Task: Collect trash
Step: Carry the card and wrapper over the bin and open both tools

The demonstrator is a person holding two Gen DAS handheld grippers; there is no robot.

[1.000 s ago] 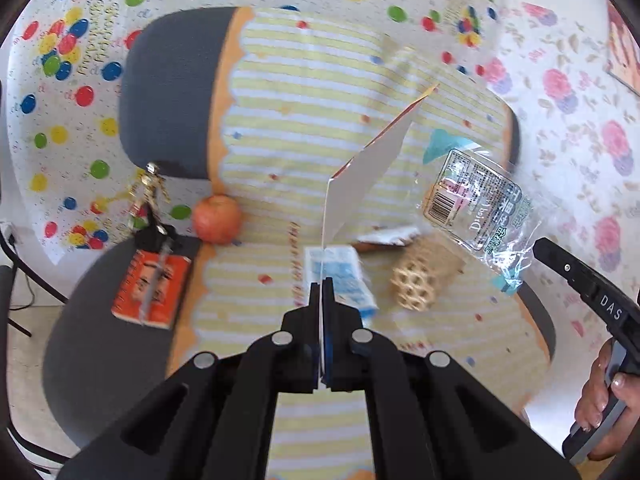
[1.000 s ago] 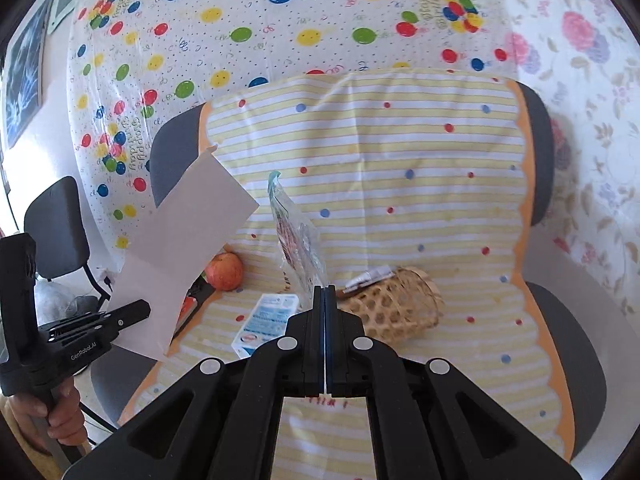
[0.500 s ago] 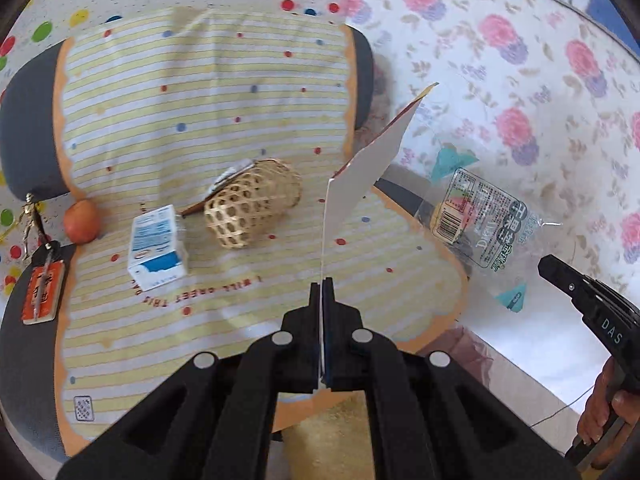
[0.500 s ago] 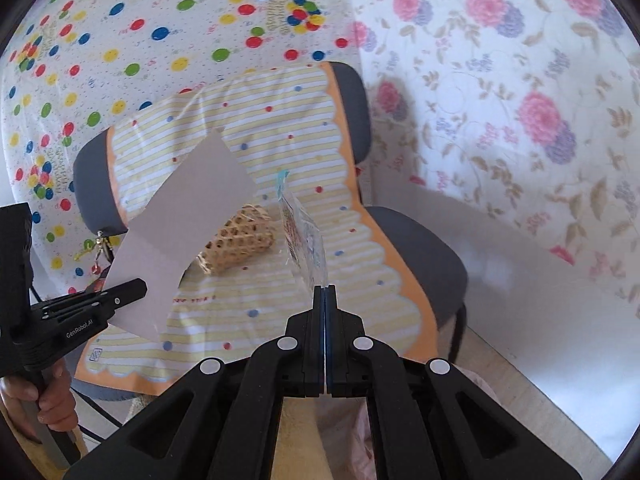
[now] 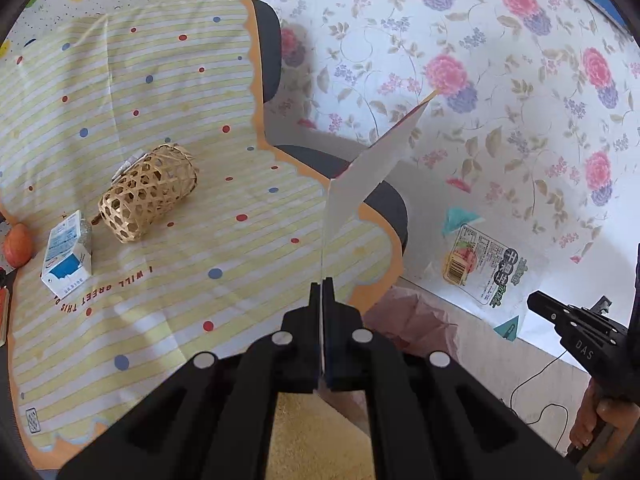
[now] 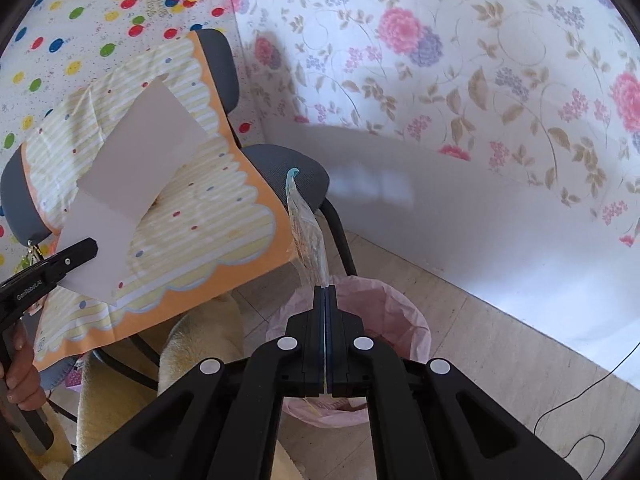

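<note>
My left gripper (image 5: 322, 283) is shut on a folded white card (image 5: 366, 176), held upright over the chair's right edge; the card also shows in the right wrist view (image 6: 136, 176). My right gripper (image 6: 325, 292) is shut on a clear printed plastic wrapper (image 6: 308, 240), which also shows in the left wrist view (image 5: 482, 266). It hangs just above a bin lined with a pink bag (image 6: 404, 312), also seen in the left wrist view (image 5: 416, 320). A milk carton (image 5: 66, 256) and a woven bamboo basket (image 5: 148, 192) lie on the chair's striped cloth (image 5: 240, 152).
An apple (image 5: 16, 246) sits at the cloth's left edge. The grey chair (image 6: 280, 160) stands by a floral-papered wall (image 6: 480, 80). A tan cushion (image 6: 200, 344) lies below the seat. A black cable (image 6: 592, 392) runs across the tiled floor at right.
Both grippers swung right, away from the chair seat, carrying the card and the wrapper. The right gripper now hangs over the pink-lined bin.
</note>
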